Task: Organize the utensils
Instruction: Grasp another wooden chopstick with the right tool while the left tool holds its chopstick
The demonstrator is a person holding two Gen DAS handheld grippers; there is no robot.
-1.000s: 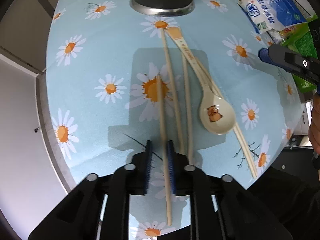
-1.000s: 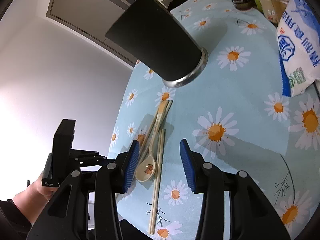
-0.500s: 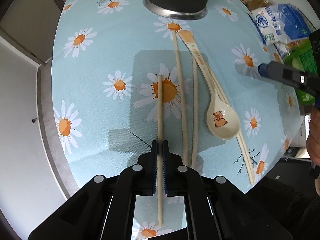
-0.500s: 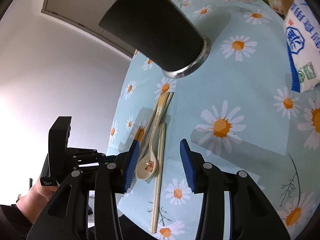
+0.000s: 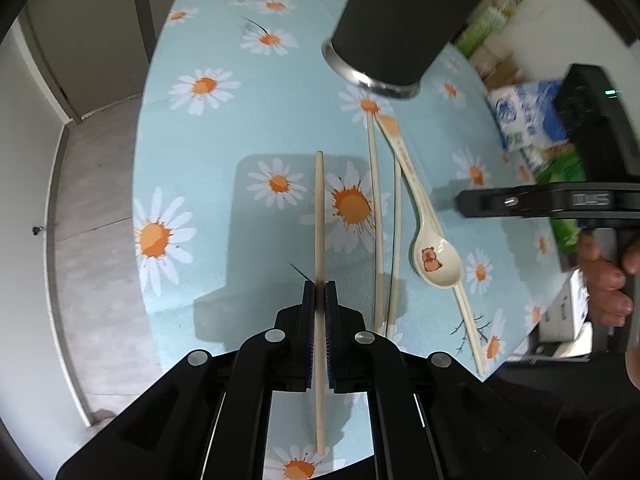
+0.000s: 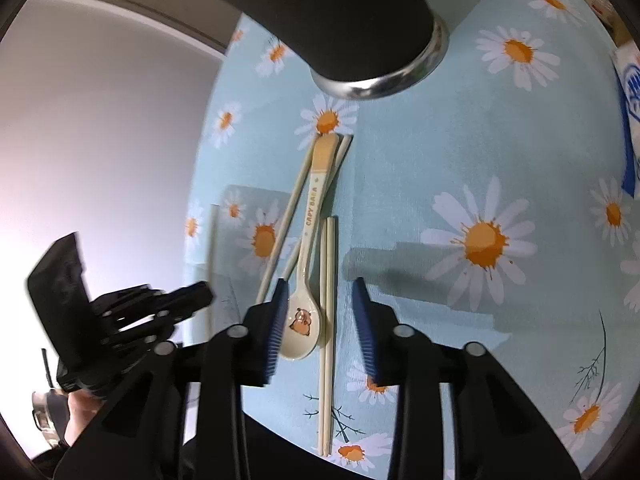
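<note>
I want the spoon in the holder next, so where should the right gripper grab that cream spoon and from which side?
Grip the cream spoon on its flat handle just above the bowl, coming down from above with the jaws across the handle. It lies flat among chopsticks, and the narrow handle fits the right gripper better than the wide, rounded bowl. Its far end lies over other chopsticks.

We look steeply down from each wrist along its fingers, close above the daisy tablecloth. Our left view faces the dark cup from the near table edge; our right view sits nearer the cup, angled from its right. Both share the cup and the spoon before it.
</note>
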